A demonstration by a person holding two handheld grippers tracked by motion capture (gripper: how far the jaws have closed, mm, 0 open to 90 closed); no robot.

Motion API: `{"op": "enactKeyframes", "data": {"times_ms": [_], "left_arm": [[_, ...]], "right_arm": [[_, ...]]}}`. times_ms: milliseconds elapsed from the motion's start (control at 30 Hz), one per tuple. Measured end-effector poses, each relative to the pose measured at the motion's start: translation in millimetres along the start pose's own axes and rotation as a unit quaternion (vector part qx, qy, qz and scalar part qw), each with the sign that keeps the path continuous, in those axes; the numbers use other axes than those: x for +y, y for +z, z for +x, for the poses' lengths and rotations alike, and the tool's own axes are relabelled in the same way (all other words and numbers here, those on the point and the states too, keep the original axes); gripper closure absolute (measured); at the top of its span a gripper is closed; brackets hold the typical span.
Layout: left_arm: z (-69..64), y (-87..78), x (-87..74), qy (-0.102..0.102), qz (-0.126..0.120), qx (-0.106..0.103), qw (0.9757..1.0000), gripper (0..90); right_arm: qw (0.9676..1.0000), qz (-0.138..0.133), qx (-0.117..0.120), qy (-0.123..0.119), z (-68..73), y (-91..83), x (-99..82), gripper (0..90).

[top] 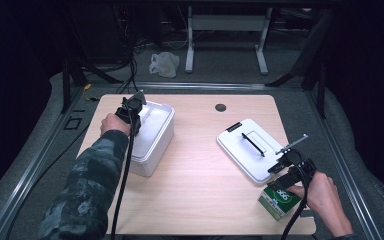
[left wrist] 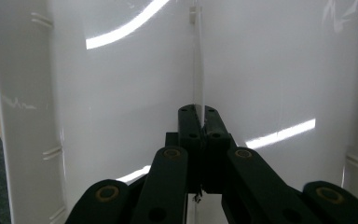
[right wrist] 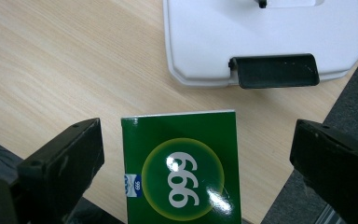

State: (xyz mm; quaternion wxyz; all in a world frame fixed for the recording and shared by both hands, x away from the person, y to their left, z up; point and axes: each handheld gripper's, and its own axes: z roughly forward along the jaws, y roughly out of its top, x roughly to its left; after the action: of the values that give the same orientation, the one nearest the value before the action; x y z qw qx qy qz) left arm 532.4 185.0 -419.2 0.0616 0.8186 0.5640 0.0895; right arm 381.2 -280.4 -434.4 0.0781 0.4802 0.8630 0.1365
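Right tongs [right wrist: 196, 163], jaws spread wide, bracket a green carton [right wrist: 184, 172] printed "999", which stands between them without touching either; the spread suits a grip across the carton's broad face, which appears to be the next step. Beyond the jaw tips lies a white lid [right wrist: 261, 42], flat on the counter [right wrist: 65, 65], its black latch [right wrist: 274, 71] facing the tongs and its handle uppermost, set aside so that the bin is open. From above, the right hand [top: 320, 197] sits at the counter's near right corner, wrist low, tool angled forward over the carton [top: 278, 201].

Left tongs [left wrist: 198, 122], jaws pinched narrow, clamp the thin wall of a white plastic bin [left wrist: 121, 93], probably to steady it as a receptacle. From above, the left hand [top: 114, 123] holds the left tongs [top: 132, 107] at the bin's [top: 152, 135] far rim, the camouflage sleeve [top: 87, 185] extended well apart from the carton.
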Motion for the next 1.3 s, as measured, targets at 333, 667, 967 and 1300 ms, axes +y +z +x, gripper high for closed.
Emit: {"op": "enactKeyframes", "data": {"times_ms": [333,667,967,1300], "left_arm": [[-7.7,-5.3,-10.5,0.096,-0.004,-0.016,0.9952,89.4],[-23.1,-10.3,-20.5,0.199,-0.012,-0.022,0.9797,89.5],[-52.2,-17.0,-25.2,0.299,-0.019,-0.027,0.9537,89.5],[-87.0,-22.3,-31.1,0.407,-0.021,-0.04,0.9123,89.3]], "right_arm": [[1.0,-0.001,0.001,-0.003,0.1,-0.3,0.1,2.5],[1.0,0.004,0.002,-0.004,-0.1,2.0,0.0,2.6],[1.0,0.003,0.001,-0.005,-0.4,1.1,-0.3,2.8],[1.0,0.003,0.004,-0.003,-0.6,2.2,-1.0,2.9]]}}
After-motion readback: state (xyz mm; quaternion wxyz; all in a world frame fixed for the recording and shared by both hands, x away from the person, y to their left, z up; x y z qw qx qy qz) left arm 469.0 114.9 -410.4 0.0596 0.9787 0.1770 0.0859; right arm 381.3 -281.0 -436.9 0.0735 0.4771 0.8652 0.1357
